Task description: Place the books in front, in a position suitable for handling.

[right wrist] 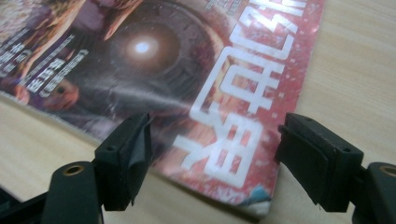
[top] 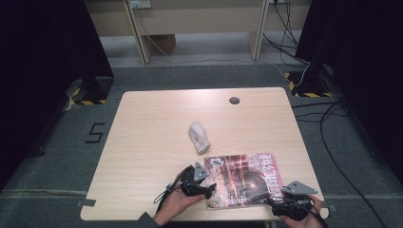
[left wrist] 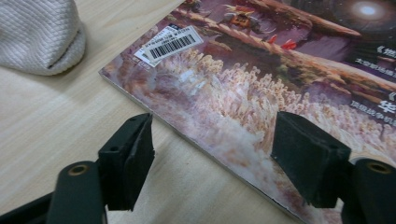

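Item: magazine (top: 242, 179), flat at counter (top: 152, 142) near edge, right of centre. Rolled white cloth (top: 198, 137) mid-counter, apart.
Left gripper (top: 203, 186): fingers (left wrist: 127, 161) parted, straddling magazine's left edge, nothing gripped.
Right gripper (top: 285, 203): fingers (right wrist: 125, 156) parted over near right corner.
Step, judged: approach for two-handed pickup. Next: lower, pinch edges.

The pale wooden counter (top: 142, 142) carried a magazine (top: 242, 178) lying flat near its front edge, toward the front right corner, and a rolled whitish cloth (top: 198, 137) near the middle, just behind the magazine.
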Action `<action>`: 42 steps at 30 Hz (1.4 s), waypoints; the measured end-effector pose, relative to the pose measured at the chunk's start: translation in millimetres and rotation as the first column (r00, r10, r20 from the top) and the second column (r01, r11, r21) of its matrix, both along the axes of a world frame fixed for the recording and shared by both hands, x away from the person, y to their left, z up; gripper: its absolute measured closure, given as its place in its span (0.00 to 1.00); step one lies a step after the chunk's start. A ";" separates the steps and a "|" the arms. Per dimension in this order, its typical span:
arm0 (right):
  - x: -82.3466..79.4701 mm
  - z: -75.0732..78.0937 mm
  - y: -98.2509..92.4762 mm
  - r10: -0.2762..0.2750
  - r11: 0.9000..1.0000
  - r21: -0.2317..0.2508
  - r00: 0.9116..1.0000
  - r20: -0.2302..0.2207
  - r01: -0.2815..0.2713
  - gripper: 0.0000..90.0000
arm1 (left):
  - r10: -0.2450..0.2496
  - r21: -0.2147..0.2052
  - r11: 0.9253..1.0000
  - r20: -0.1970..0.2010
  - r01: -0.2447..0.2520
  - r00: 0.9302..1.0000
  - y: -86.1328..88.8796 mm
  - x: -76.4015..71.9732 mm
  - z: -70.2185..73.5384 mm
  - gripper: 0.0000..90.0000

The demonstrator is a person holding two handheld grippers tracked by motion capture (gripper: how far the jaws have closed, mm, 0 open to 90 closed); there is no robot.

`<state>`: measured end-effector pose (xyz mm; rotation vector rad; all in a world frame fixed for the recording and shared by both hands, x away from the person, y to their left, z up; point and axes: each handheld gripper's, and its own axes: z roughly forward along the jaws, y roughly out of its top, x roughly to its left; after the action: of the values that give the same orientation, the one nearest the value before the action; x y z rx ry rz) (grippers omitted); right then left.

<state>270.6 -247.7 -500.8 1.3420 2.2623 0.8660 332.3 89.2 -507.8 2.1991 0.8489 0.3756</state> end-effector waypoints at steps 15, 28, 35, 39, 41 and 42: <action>23.8 -2.1 1.9 -0.029 0.999 0.026 0.999 -0.014 0.029 0.28 | -0.054 0.022 0.998 -0.050 0.055 0.997 6.6 -22.0 3.8 0.37; 74.3 -0.1 22.9 -0.056 0.998 -0.017 0.998 0.014 0.056 0.32 | -0.046 0.005 0.999 -0.037 0.046 0.998 1.7 -34.2 2.0 0.37; 100.7 0.8 31.5 -0.070 0.997 -0.028 0.997 0.014 0.070 0.32 | -0.048 -0.009 0.999 -0.029 0.048 0.998 -6.4 -35.2 0.7 0.37; 110.6 1.3 37.5 -0.076 0.995 -0.059 0.996 0.035 0.078 0.32 | -0.049 -0.014 0.999 -0.025 0.048 0.998 -11.8 -34.2 0.3 0.37; 114.0 1.5 38.6 -0.077 0.995 -0.064 0.996 0.038 0.079 0.32 | -0.045 -0.020 0.999 -0.020 0.045 0.999 -14.7 -34.3 -0.4 0.37; 117.9 1.4 40.3 -0.086 0.994 -0.068 0.995 0.045 0.089 0.32 | -0.041 -0.022 0.999 -0.014 0.040 0.999 -18.0 -34.4 -0.8 0.37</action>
<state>388.5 -207.4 -499.4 1.3684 2.1642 0.7711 297.9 71.1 -508.6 2.1983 0.8113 0.3300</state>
